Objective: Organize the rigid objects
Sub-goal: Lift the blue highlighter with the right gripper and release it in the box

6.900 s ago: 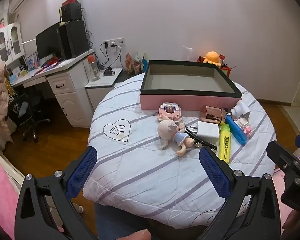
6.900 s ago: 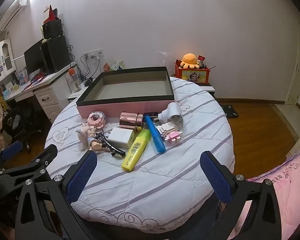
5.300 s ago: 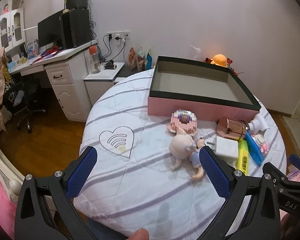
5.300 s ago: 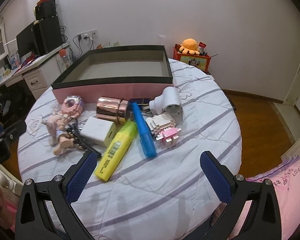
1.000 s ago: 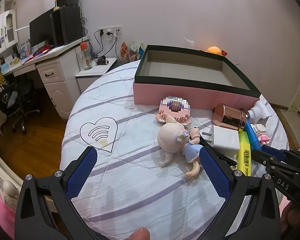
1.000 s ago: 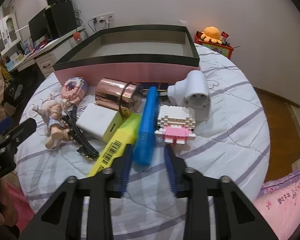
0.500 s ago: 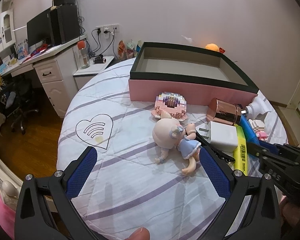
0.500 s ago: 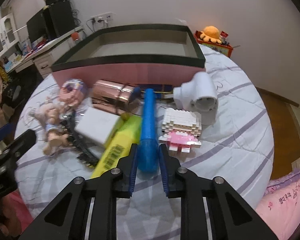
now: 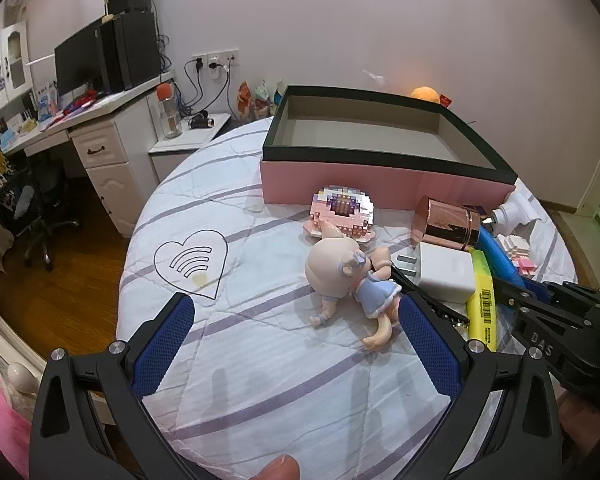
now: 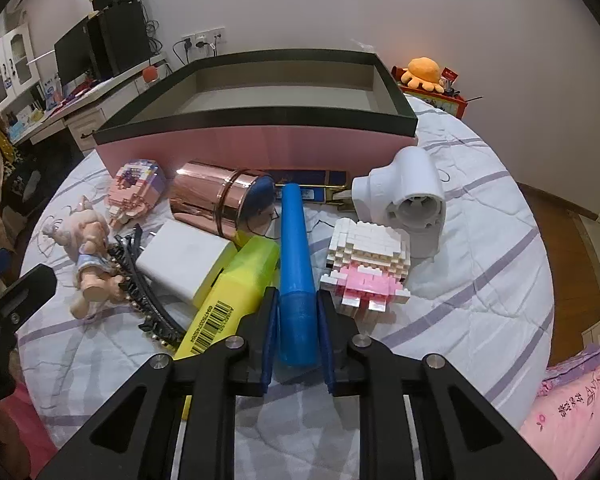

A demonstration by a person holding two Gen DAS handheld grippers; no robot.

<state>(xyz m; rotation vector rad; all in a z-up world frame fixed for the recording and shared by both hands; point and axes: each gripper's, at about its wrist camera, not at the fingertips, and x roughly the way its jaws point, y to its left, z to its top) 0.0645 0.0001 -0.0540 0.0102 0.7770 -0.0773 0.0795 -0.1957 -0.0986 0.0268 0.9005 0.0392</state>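
Observation:
My right gripper (image 10: pixel 298 330) is shut on the near end of a blue marker (image 10: pixel 295 256) that lies on the round table. A yellow highlighter (image 10: pixel 232 296) lies to its left and a pink-and-white brick figure (image 10: pixel 366 264) to its right. A pink box with a black rim (image 10: pixel 260 144) stands open behind them. My left gripper (image 9: pixel 296 340) is open and empty, just short of a small doll (image 9: pixel 348 276). The right gripper's body (image 9: pixel 556 332) shows at the right edge of the left wrist view.
A rose-gold cylinder (image 10: pixel 216 204), a white charger (image 10: pixel 184 256), a black hair clip (image 10: pixel 144 292), a white plug adapter (image 10: pixel 412 204) and a pink brick model (image 10: pixel 134 184) lie about the marker. A desk with a monitor (image 9: pixel 96 60) stands far left. The quilted cloth (image 9: pixel 228 360) covers the table.
My right gripper came down and forward to the blue marker and closed its fingers on it. My left gripper drifted a little closer to the doll and stayed open.

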